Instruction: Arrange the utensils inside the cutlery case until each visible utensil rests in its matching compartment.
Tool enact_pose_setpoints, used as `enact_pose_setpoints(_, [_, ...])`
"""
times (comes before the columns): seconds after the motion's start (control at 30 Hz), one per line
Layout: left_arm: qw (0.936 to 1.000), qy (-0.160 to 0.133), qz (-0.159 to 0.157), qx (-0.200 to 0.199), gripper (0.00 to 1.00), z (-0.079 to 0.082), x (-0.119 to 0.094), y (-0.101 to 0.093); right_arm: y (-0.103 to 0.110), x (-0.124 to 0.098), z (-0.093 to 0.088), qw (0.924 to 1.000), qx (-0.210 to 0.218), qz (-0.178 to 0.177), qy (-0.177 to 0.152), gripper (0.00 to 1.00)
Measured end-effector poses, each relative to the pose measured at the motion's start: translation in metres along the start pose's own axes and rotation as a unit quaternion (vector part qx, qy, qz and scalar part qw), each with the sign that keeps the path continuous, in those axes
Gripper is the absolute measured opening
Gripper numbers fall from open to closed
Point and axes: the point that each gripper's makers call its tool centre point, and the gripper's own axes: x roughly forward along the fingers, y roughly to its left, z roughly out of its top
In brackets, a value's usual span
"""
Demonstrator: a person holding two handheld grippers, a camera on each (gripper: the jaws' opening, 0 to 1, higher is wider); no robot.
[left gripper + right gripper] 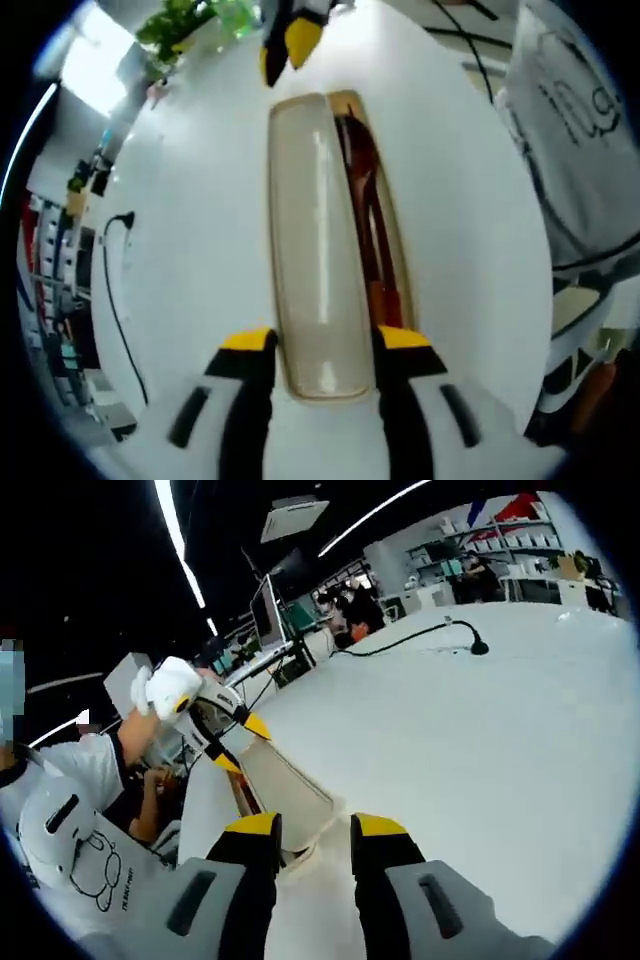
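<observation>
Spreading across both views, the white table (200,250) carries everything. In the left gripper view the cutlery case (335,250) runs from 6 o'clock up to 12 o'clock, a long beige tray whose pale lid (315,240) is slid toward 9 o'clock, baring a strip of reddish-brown utensils (365,190) along its 3 o'clock side; which compartments they lie in I cannot tell. The left gripper (328,340) has its yellow-tipped jaws apart, one on each side of the case's near end, at or just beside its walls. At 12 o'clock the right gripper (290,45) meets the far end.

In the right gripper view the case (285,790) sits at 7 o'clock, the right gripper (313,825) with jaws apart about its near end; whether they press it I cannot tell. The left gripper (232,742) stands at the case's far end at 9 o'clock, held by a gloved hand (170,690). A black cable (410,638) trails at 1 o'clock.
</observation>
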Motion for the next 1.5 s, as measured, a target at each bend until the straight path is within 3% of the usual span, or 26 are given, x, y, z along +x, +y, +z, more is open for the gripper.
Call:
enact_pose_setpoints(0.23, [0.9999,0.007,0.007,0.01,0.38,-0.001,0.0,0.003,-0.009,0.023,-0.008,0.9957,0.09,0.015,-0.018,0.27])
enact_pose_setpoints(0.47, [0.9999,0.006,0.008,0.007,0.37,-0.001,0.0,0.005,-0.005,0.034,-0.02,0.9942,0.102,0.029,0.013,0.23])
enact_pose_setpoints(0.6, [0.9999,0.004,0.01,0.001,0.38,-0.001,0.0,0.006,-0.004,0.034,-0.016,0.9927,0.114,0.04,0.003,0.15])
enact_pose_setpoints(0.77, [0.9999,-0.005,0.012,-0.004,0.38,-0.001,-0.001,0.006,-0.004,0.033,-0.014,0.9941,0.102,0.037,0.002,0.13])
enact_pose_setpoints(0.83, [0.9997,-0.022,0.008,-0.008,0.38,0.002,-0.005,0.004,-0.004,0.032,-0.013,0.9951,0.093,0.034,0.0,0.12])
enact_pose_setpoints(0.93, [0.9964,-0.072,-0.007,-0.046,0.39,0.011,-0.013,-0.001,-0.002,0.032,-0.012,0.9967,0.075,0.033,-0.001,0.1])
enact_pose_setpoints(1.07, [0.99,-0.114,0.003,-0.084,0.37,0.009,-0.024,0.004,-0.003,0.033,-0.012,0.9975,0.064,0.03,-0.002,0.1])
enact_pose_setpoints(1.13, [0.9831,-0.147,0.006,-0.109,0.34,0.005,-0.031,0.01,-0.002,0.034,-0.011,0.9976,0.061,0.031,-0.005,0.09])
enact_pose_setpoints(1.33, [0.9624,-0.187,0.03,-0.194,0.34,-0.015,-0.038,0.022,-0.001,0.034,-0.011,0.9977,0.063,0.023,-0.015,0.07])
enact_pose_setpoints(1.4, [0.9527,-0.198,0.032,-0.229,0.32,-0.025,-0.039,0.022,-0.001,0.034,-0.01,0.9975,0.065,0.022,-0.019,0.07])
enact_pose_setpoints(1.47, [0.9316,-0.203,0.02,-0.301,0.25,-0.037,-0.038,0.021,0.0,0.033,-0.011,0.9974,0.066,0.02,-0.02,0.07])
enact_pose_setpoints(1.5, [0.9108,-0.216,0.021,-0.351,0.22,-0.044,-0.038,0.025,0.0,0.034,-0.011,0.9974,0.066,0.019,-0.021,0.07])
